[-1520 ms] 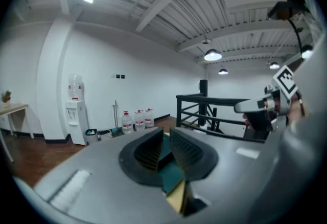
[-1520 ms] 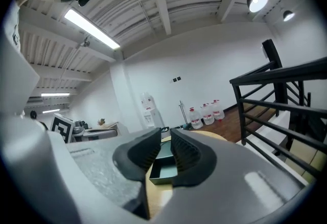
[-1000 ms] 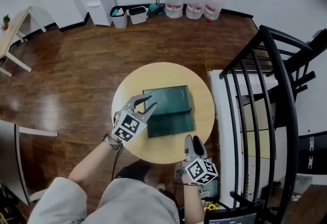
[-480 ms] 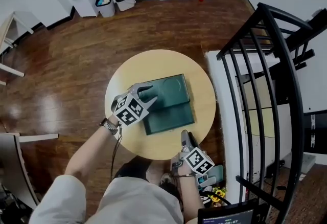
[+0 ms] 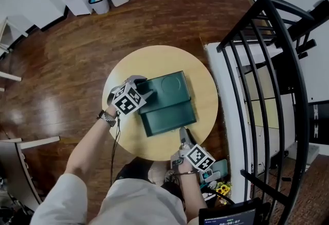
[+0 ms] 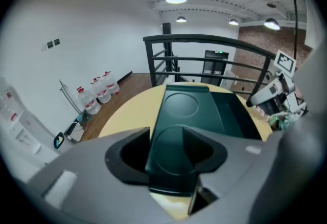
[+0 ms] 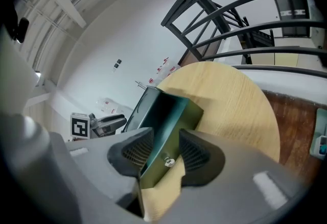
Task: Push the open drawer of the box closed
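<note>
Between parted right gripper (image 7: 164,142) jaws: drawer knob (image 7: 166,162) | left gripper (image 6: 166,138) jaws opening astride box (image 6: 186,105)

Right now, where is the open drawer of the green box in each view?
Head view: drawer at centre, pulled toward the person.
Left gripper view: drawer right of centre, its inside showing.
Right gripper view: drawer at lower centre, knobbed front nearest.
Shared landmark: the round wooden table.
</note>
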`<state>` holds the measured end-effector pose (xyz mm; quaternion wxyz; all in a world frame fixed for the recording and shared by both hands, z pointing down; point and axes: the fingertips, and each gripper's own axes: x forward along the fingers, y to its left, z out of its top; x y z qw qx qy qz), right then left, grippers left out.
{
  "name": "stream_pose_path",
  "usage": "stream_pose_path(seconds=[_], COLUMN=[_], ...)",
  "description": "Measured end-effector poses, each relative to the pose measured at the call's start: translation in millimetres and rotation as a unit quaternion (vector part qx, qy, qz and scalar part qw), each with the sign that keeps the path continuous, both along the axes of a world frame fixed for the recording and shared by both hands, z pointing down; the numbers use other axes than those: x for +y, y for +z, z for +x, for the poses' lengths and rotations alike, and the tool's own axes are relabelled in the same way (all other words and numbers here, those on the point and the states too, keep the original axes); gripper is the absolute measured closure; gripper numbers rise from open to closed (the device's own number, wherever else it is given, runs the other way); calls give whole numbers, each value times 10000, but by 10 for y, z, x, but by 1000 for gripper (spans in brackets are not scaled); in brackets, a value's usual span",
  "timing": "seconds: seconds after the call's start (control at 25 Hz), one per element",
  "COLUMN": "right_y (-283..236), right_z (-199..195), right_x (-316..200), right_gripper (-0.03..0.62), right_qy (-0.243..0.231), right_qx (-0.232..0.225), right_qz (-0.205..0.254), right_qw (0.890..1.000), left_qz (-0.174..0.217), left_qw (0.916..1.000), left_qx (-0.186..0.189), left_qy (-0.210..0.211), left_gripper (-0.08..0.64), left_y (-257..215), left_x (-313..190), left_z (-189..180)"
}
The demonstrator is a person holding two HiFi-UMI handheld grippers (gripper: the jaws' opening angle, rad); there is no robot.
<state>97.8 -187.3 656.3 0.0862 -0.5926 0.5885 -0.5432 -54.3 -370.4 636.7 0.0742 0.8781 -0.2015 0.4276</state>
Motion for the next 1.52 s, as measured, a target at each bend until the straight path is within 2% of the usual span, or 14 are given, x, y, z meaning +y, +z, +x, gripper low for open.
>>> stream_pose_path(seconds=[0.12, 0.28, 0.52, 0.84, 1.52], right_y=[-12, 65, 79, 58, 52], right_z=[-31, -71, -102, -117, -123], right_x=[-43, -30, -80, -91, -138], right_gripper=[436, 437, 437, 437, 437], right_qy=[-1, -159, -156, -37, 160], right_qx=[-65, 88, -20, -185, -234], right_qz=[96, 17, 115, 131, 130], right_qw=[9999, 9998, 9998, 9997, 9995], left_qz=[9, -63, -210, -645, -607], left_qw=[9999, 9998, 9988, 9974, 9976], left_qx=[-141, -173, -447, -326, -342], left_qy=[75, 17, 4, -67, 53], left_gripper=[342, 344, 358, 377, 379], left_y=[81, 128, 230, 195, 161], left_x=[-54, -74, -70, -63, -50], left_z=[-28, -76, -152, -148, -142])
